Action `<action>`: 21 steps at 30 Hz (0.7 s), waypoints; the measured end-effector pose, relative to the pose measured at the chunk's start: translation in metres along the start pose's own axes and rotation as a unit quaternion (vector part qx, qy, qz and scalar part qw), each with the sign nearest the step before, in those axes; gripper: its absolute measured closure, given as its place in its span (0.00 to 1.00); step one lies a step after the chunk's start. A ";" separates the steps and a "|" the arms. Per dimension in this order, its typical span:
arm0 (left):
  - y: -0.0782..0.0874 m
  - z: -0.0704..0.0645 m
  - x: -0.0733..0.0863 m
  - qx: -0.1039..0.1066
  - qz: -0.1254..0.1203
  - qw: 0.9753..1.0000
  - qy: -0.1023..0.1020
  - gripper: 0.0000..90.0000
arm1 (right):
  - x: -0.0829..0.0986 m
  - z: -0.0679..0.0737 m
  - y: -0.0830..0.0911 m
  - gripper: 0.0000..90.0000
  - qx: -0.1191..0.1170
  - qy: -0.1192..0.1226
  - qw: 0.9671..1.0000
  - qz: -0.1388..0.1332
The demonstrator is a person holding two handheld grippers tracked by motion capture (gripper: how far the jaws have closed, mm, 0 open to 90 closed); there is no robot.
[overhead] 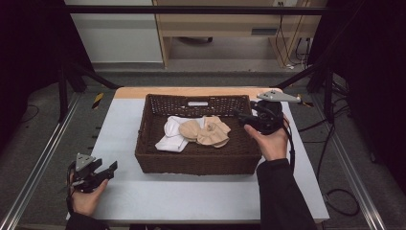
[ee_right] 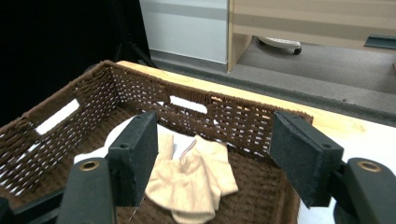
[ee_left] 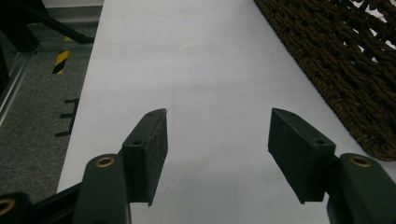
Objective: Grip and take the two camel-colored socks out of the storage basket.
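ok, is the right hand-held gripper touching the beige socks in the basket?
Apart. In the right gripper view the right hand-held gripper has open jaws poised above the beige socks, with the basket floor visible between them.

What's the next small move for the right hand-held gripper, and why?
Probably lower the right hand-held gripper into the wicker basket toward the beige socks. Its jaws stand open and empty above the basket's right rim, aimed at the socks lying beside the white cloth. The left hand-held gripper is open over the table, well off.
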State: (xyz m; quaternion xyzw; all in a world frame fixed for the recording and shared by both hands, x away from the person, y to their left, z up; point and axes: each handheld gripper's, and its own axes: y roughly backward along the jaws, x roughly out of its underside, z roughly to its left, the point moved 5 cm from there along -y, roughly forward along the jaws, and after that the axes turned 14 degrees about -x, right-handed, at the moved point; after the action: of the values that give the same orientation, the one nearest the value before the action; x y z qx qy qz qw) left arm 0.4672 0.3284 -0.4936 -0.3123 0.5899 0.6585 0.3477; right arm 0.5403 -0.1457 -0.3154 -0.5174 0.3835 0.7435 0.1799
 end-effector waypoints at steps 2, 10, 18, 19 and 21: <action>0.000 0.000 0.000 0.000 -0.001 1.000 -0.002 0.42 | -0.004 -0.002 -0.011 0.37 -0.002 -0.003 1.000 0.000; -0.001 0.001 0.000 -0.001 -0.001 1.000 0.001 0.42 | -0.004 -0.005 -0.049 0.37 0.010 0.008 1.000 0.025; -0.001 0.000 -0.001 -0.001 -0.002 1.000 -0.001 0.42 | -0.010 -0.005 -0.077 0.38 0.016 0.013 0.999 0.032; -0.001 0.000 0.000 -0.001 -0.002 1.000 -0.001 0.42 | -0.010 -0.005 -0.081 0.39 0.017 0.012 0.999 0.033; -0.001 0.000 0.000 -0.001 -0.002 1.000 -0.001 0.42 | -0.009 -0.005 -0.089 0.39 0.017 0.010 0.999 0.034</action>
State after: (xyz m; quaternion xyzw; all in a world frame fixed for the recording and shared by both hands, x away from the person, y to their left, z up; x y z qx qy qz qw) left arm 0.4681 0.3288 -0.4937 -0.3129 0.5881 0.6590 0.3492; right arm 0.6065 -0.0915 -0.3426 -0.5084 0.4150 0.7375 0.1594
